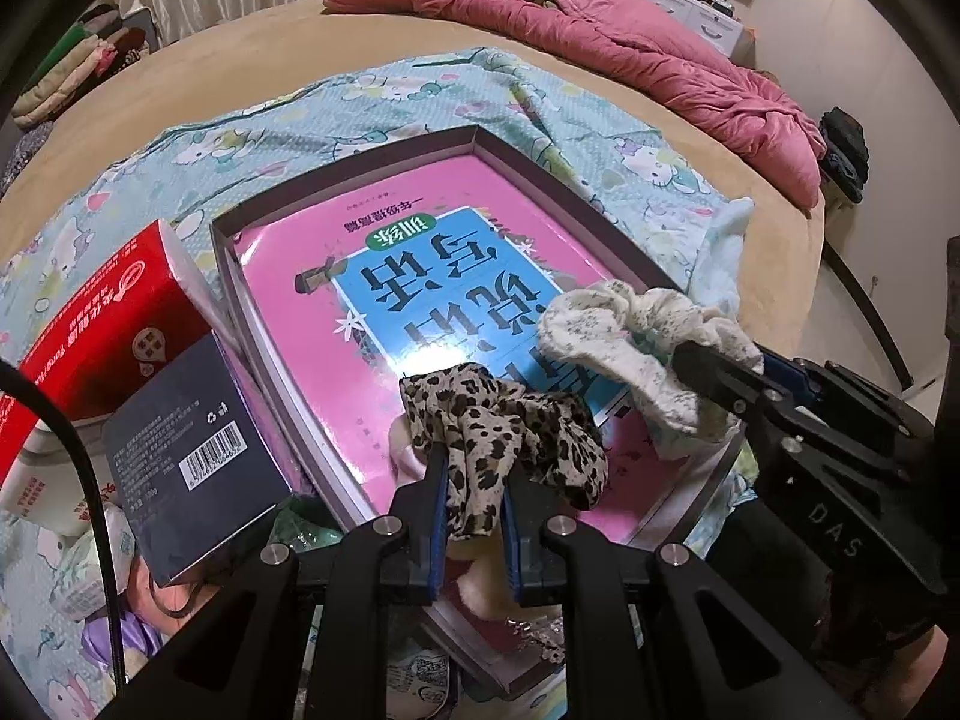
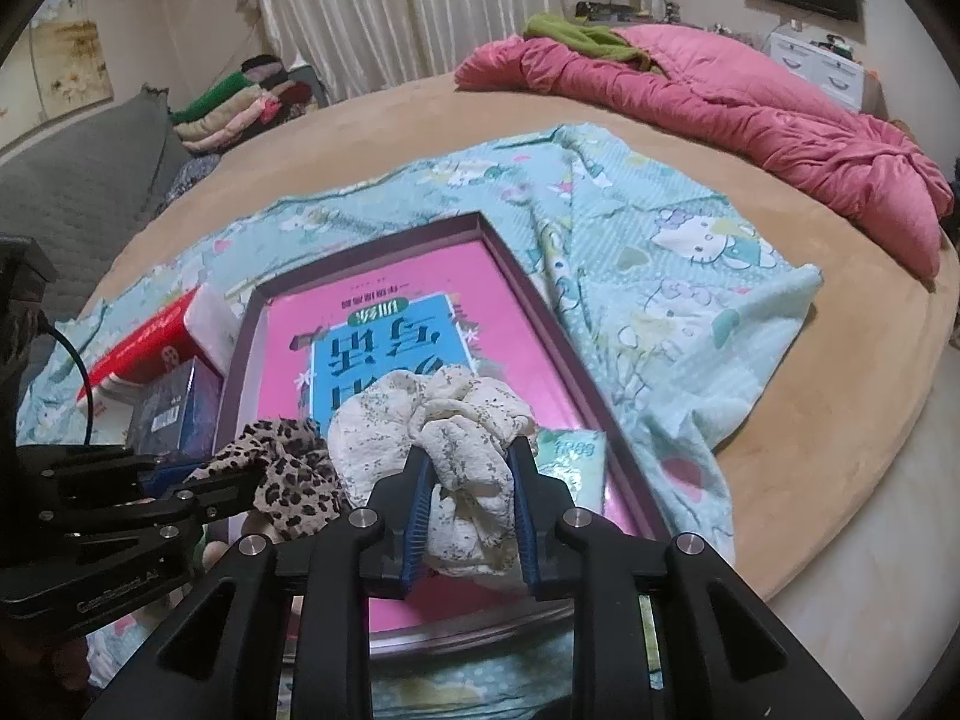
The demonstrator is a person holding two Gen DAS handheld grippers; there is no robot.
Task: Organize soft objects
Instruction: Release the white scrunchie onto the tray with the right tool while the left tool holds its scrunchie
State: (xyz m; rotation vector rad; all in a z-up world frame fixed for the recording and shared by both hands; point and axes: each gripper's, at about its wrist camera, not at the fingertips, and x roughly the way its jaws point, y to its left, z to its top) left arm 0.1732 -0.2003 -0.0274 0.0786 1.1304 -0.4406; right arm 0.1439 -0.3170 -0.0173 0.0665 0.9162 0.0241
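The left gripper (image 1: pixel 474 480) is clamped on a leopard-print scrunchie (image 1: pixel 510 438), its blue-padded fingers squeezing a fold of the fabric while the rest of the ring bunches out toward the right. The right gripper (image 2: pixel 471 480) pinches a cream floral scrunchie (image 2: pixel 432 420) between its pads, the jaws only narrowly apart and the cloth filling the gap between them; a lobe of it hangs below the fingertips. Both scrunchies hang side by side over the near end of a shallow purple-walled box (image 1: pixel 360 162), the leopard one to the left and the cream one to the right, close enough that the fabrics nearly meet. In the box lies a pink book (image 1: pixel 420 228) with a blue title panel, and a small green packet (image 2: pixel 570 456) lies near the box's near right corner. Just outside the box's left wall lie a red carton (image 1: pixel 102 324) and a dark blue carton (image 1: pixel 192 456). Everything rests on a light blue cartoon-print cloth (image 2: pixel 660 252) spread over a tan bed (image 2: pixel 840 420). A pink quilt (image 2: pixel 750 102) lies bunched along the bed's far right edge, well apart from the box.
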